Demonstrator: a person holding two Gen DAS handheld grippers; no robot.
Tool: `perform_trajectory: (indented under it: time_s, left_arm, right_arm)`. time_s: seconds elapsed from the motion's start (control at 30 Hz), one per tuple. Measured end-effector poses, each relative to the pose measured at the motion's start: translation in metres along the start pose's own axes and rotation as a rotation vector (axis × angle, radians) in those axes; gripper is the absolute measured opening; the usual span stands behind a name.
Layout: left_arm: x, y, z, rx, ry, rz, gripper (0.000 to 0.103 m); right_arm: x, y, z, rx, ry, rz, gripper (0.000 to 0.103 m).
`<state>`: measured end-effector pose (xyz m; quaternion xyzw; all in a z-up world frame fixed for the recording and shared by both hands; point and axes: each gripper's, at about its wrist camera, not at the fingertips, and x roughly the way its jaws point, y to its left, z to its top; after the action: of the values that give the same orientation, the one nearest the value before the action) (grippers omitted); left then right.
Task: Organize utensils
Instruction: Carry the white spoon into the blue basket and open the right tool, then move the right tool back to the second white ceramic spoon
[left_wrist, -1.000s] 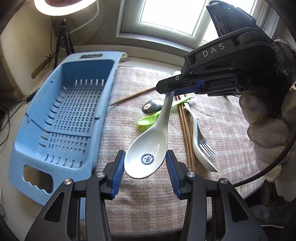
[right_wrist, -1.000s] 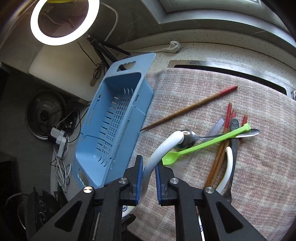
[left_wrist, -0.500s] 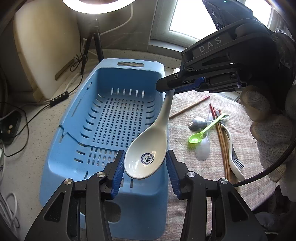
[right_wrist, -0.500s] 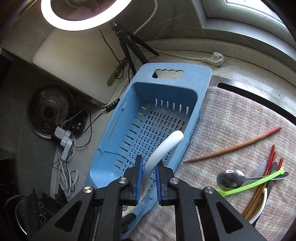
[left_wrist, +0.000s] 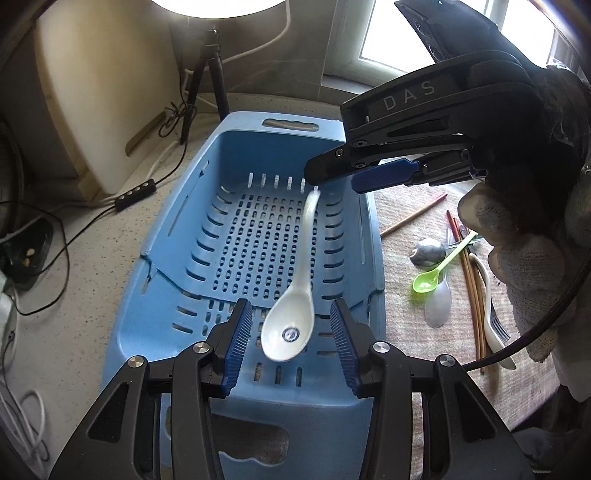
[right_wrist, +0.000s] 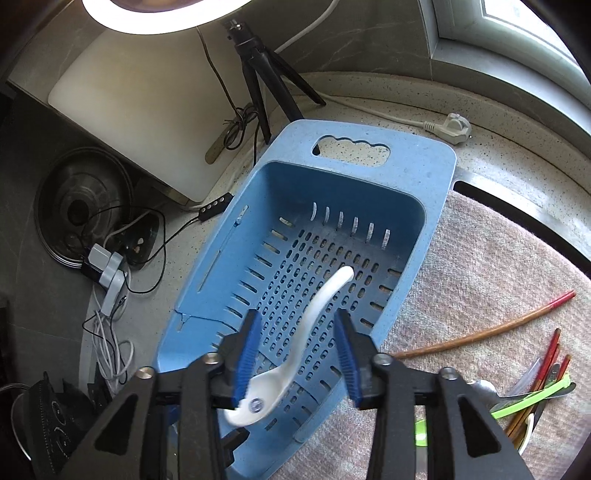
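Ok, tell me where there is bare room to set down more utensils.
The blue basket's perforated floor is bare but for the white soup spoon, seemingly dropping in from the opening right gripper. The cloth between the basket and the lone chopstick is free. It is crowded by the green spoon, metal spoon and fork.

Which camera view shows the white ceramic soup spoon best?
The left wrist view: the white ceramic soup spoon shows whole there, bowl and printed emblem facing the camera, above the blue perforated basket. The right wrist view shows it blurred, partly behind a finger.
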<state>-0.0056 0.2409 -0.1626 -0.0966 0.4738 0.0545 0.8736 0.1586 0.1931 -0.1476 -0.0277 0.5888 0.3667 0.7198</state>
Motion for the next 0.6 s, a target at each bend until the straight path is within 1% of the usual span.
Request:
perform_trajectory:
  time_s: [0.2, 0.4, 0.53, 0.6]
  left_arm:
    - [-0.021, -0.003, 0.000, 0.009, -0.045, 0.043, 0.043]
    - [-0.049, -0.016, 0.002, 0.042, -0.107, 0.073, 0.043]
    - [-0.064, -0.024, 0.004, 0.047, -0.139, 0.075, 0.043]
    - [-0.070, -0.029, 0.004, 0.056, -0.152, 0.078, 0.043]
  right_arm:
    - [-0.012, 0.006, -0.003, -0.037, -0.024, -0.003, 0.048]
    - [-0.033, 0.011, -0.015, -0.103, -0.067, -0.024, 0.049]
    - [-0.046, 0.004, -0.021, -0.105, -0.086, -0.013, 0.049]
    - [-0.054, 0.001, -0.025, -0.113, -0.103, -0.021, 0.049]
